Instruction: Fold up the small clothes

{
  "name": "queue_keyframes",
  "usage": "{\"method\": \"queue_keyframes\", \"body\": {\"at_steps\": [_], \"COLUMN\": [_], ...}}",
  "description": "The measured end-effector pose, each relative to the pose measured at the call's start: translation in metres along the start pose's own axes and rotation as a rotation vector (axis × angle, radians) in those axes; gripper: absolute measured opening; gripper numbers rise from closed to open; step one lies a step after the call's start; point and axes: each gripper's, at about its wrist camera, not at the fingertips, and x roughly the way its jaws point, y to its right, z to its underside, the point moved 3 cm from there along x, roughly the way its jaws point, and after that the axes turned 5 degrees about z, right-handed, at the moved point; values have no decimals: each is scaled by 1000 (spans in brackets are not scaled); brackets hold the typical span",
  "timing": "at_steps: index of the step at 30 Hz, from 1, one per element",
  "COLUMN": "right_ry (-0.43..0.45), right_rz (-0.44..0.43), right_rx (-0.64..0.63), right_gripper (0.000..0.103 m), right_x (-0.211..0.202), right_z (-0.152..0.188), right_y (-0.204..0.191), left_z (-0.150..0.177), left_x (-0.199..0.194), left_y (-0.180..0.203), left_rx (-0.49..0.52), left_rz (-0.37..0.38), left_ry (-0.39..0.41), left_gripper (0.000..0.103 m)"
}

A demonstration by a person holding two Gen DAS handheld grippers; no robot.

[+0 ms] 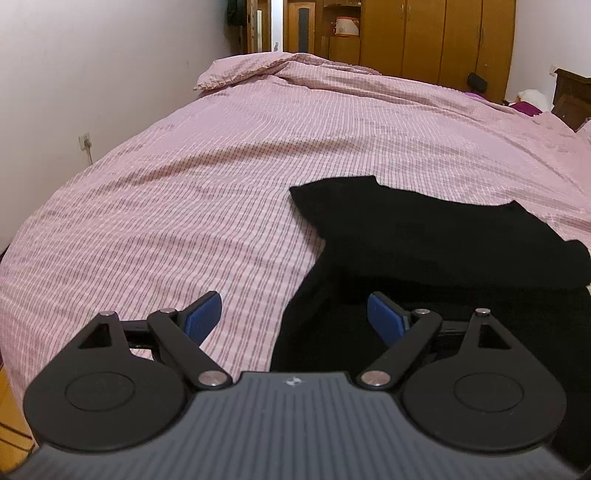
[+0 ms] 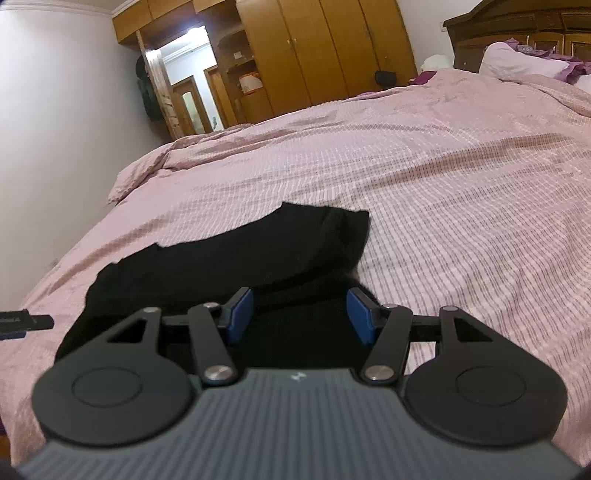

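Left hand-held gripper (image 1: 295,314): jaws spread wide, nothing between the pads, released. The black garment (image 1: 424,251) lies ahead and to its right on the bed (image 1: 184,184), its near edge running under the right finger's line of sight; whether that pad touches cloth cannot be told.

Right hand-held gripper (image 2: 300,314): jaws parted about halfway. The garment (image 2: 240,258) lies directly ahead and below, dark cloth filling the gap between the pads, but no pinch on it is visible; judged released, hovering over the cloth.

Placement: the garment lies flat with one layer doubled over another, a fold edge crossing it. This suggests a partly completed fold, laid out on the bed so both grippers can reach opposite edges.

View differences: the left view shows the garment's left border and a wall socket (image 1: 84,142). The right view shows the garment's far right corner, the headboard (image 2: 517,33), and the tip of the left hand-held gripper at the left edge.
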Motion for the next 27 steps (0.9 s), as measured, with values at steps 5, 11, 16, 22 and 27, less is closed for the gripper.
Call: {"method": "queue_keyframes", "body": {"at_steps": [5, 11, 16, 22, 27], "right_ry": [-22, -54, -83, -123, -166], "right_rz": [-7, -5, 3, 51, 53], "right_rx": [-4, -7, 23, 41, 54], "right_gripper": [58, 58, 58, 58, 58], "right_x": [-22, -45, -60, -70, -69], "right_z": [12, 27, 37, 48, 58], "right_y": [-1, 2, 14, 33, 39], "left_z": [21, 47, 68, 86, 94], "left_x": [-22, -44, -56, -58, -51], "left_y": [0, -4, -8, -19, -26], "left_rx": [-6, 4, 23, -2, -17], "left_rz": [20, 21, 39, 47, 37], "left_ry": [-13, -31, -59, -93, -131], "left_gripper": [89, 90, 90, 90, 90]}}
